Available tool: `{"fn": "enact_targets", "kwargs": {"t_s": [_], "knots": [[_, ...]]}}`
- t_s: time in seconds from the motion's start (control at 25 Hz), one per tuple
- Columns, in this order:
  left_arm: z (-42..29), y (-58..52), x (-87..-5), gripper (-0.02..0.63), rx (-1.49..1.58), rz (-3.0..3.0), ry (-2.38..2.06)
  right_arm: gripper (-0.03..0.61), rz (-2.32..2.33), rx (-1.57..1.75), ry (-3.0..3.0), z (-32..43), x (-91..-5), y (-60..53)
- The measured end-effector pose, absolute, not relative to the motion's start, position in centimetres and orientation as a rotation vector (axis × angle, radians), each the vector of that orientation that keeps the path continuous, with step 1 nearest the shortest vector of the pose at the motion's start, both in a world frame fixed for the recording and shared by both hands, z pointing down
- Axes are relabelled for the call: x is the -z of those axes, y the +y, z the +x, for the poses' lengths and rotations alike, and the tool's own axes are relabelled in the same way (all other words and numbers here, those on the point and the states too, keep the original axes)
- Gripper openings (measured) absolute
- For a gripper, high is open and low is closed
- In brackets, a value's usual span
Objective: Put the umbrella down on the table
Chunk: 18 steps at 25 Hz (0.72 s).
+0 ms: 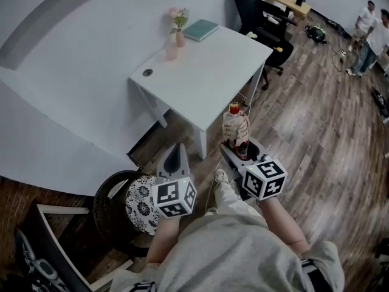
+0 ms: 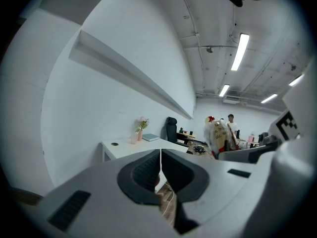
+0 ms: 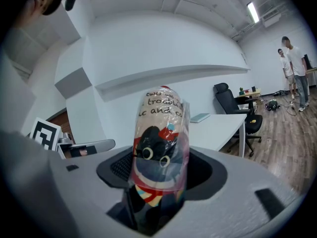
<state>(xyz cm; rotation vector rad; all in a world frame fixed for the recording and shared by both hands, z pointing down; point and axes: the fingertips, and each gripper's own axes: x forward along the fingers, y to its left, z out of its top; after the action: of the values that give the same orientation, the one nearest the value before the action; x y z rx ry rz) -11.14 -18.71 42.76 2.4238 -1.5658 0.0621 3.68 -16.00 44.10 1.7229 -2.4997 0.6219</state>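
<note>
A folded umbrella (image 1: 236, 128) in a clear printed sleeve, with a cartoon face and a red tip, stands upright between the jaws of my right gripper (image 1: 238, 148). In the right gripper view the umbrella (image 3: 159, 167) fills the gap of the right gripper (image 3: 161, 175), which is shut on it. My left gripper (image 1: 177, 159) is held beside it, a little to the left, with its jaws together and nothing between them; the left gripper (image 2: 160, 171) shows only a thin slit. The white table (image 1: 216, 72) lies ahead, beyond both grippers.
On the table's far end stand a pink vase with flowers (image 1: 179, 26), a pink cup (image 1: 171, 50) and a teal book (image 1: 201, 30). A black office chair (image 1: 262, 17) is behind the table. A black stool with a patterned cushion (image 1: 141, 204) is at my left. Two people (image 1: 372, 32) stand far right.
</note>
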Motion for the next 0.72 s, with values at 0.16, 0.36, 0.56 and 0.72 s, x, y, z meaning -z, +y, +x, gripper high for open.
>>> {"fn": "enact_targets", "kwargs": {"t_s": [0.16,0.36,0.56,0.72], "knots": [[-10.5,-22.0,-42.9,0.009,-0.049,2.402,-1.603,0.275,1.696,-0.608,-2.512,4.7,-44.3,-19.6],[-9.3,-27.6,-42.7,0.009,-0.043,2.375,-1.644,0.275,1.642,-0.597,-2.527,6.1,-44.1,-26.0],[-8.6,-32.4,-41.8,0.009,-0.026,2.347,-1.700,0.275,1.571,-0.585,-2.551,6.7,-43.8,-31.7],[-8.5,-35.5,-41.8,0.009,-0.016,2.309,-1.737,0.275,1.503,-0.576,-2.561,6.6,-44.2,-35.5]]}}
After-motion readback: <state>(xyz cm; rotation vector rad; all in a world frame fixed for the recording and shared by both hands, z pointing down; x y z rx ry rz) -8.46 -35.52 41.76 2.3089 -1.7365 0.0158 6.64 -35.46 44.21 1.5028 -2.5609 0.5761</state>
